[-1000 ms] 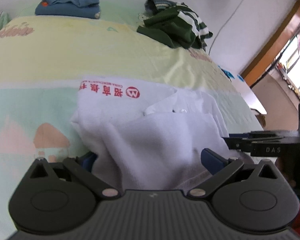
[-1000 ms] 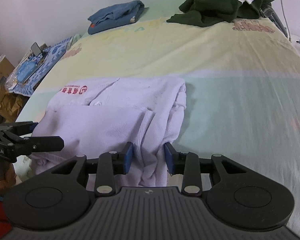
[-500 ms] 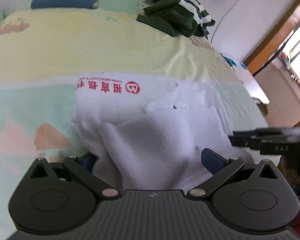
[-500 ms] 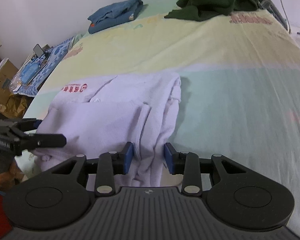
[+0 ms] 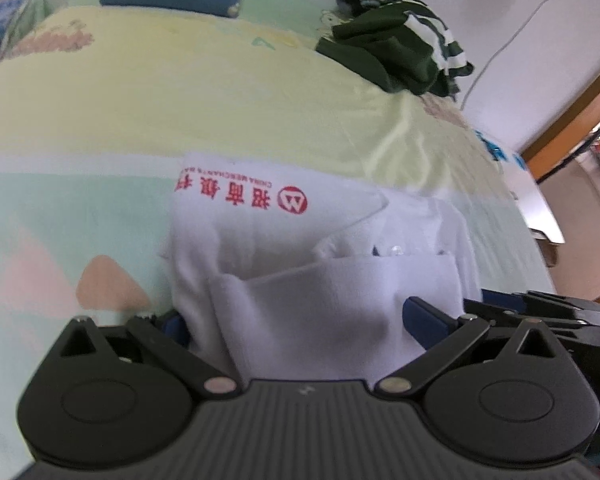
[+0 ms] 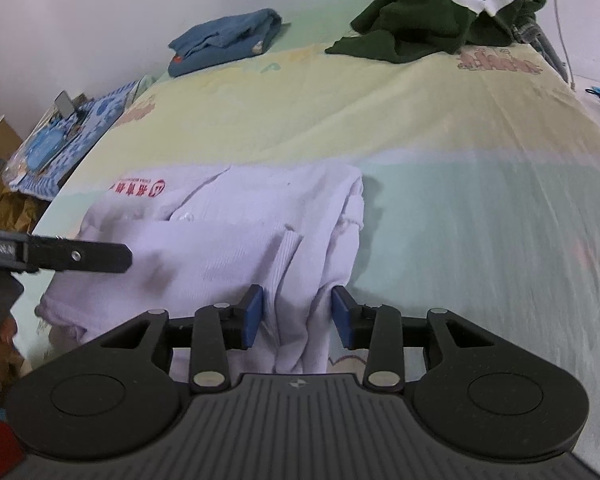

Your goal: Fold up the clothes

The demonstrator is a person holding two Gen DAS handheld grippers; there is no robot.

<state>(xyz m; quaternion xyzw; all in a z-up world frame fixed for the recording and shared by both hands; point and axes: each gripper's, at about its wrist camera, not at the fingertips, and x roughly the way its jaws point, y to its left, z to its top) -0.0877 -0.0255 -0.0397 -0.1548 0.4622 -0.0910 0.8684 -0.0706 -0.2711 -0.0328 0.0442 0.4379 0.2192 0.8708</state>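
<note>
**white shirt half folded at the near edge of the bed**

the white shirt (image 6: 228, 240) lies on the pastel bed sheet (image 6: 460, 208), its lower part doubled up over the chest, collar and buttons just peeking out above the fold. right gripper (image 6: 296, 316) sits over the shirt's right edge, blue pads parted with bunched cloth between them; the jaws have just been easing wider and the pads stand off the fabric on both sides. left gripper (image 5: 296, 320) is spread wide across the folded panel, cloth filling the gap; whether its pads press on it i cannot tell. in the right wrist view the left tool's black finger reaches in over the shirt's left side. far back, a folded blue garment (image 6: 224, 42) and a heap of dark green striped clothes (image 6: 440, 20). red logo and red chinese characters (image 5: 240, 196) on the shirt's chest, the small print blurred.
</note>
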